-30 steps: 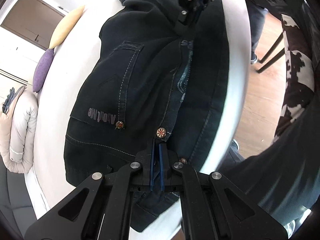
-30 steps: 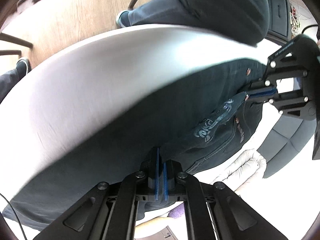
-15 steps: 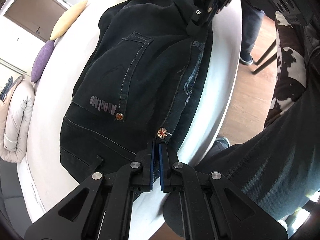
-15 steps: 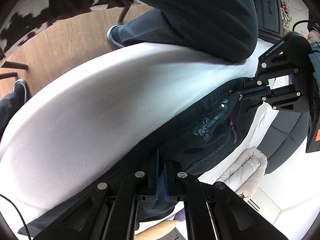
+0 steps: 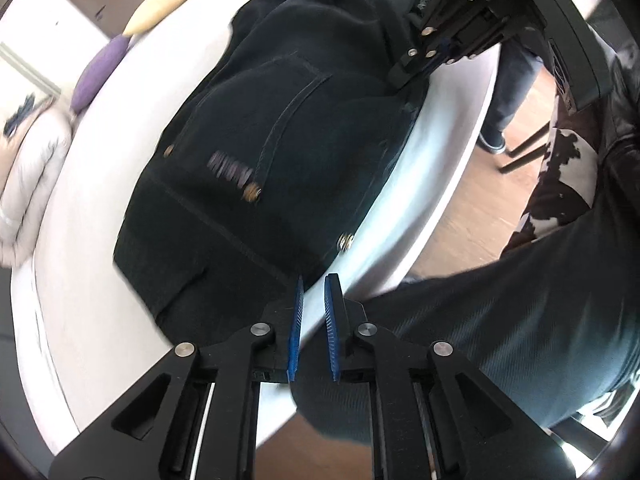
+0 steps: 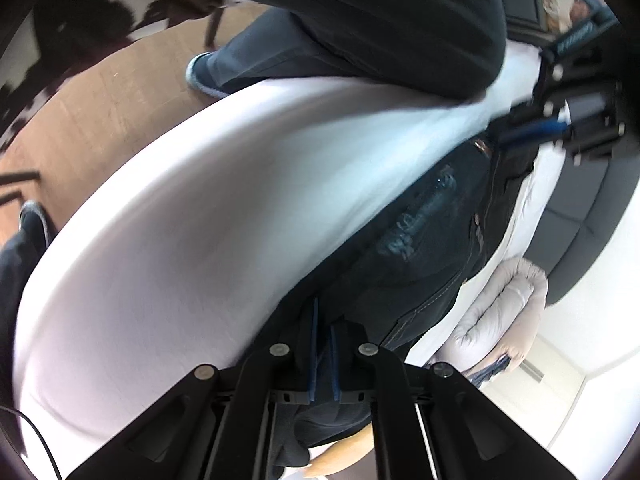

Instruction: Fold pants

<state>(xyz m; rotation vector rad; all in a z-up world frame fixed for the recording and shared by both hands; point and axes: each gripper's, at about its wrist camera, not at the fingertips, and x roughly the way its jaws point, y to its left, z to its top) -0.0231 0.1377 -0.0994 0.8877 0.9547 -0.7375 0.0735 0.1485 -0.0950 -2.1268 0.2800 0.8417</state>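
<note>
The dark jeans [image 5: 280, 168] lie on the white bed [image 5: 436, 184], waistband end nearest me, back pocket and rivets up. My left gripper [image 5: 314, 280] is open and empty, its blue pads just off the waistband corner near the bed's edge. In the right wrist view the jeans [image 6: 432, 240] run along the bed [image 6: 200, 220]. My right gripper [image 6: 322, 320] is shut on the jeans fabric. The right gripper also shows at the far end of the jeans in the left wrist view [image 5: 432, 56]. The left gripper shows blurred in the right wrist view [image 6: 532, 130].
A purple cushion [image 5: 100, 72] and a yellow cushion [image 5: 168, 0] lie at the bed's far side. A pale padded jacket [image 6: 500, 312] lies beside the jeans. A person's dark trouser leg [image 5: 520, 340] stands close to the bed edge over a wooden floor [image 5: 472, 216].
My left gripper has let go of the waistband and opened, drawing back slightly. The jeans have shifted toward the bed's near edge. My right gripper stays shut on the fabric.
</note>
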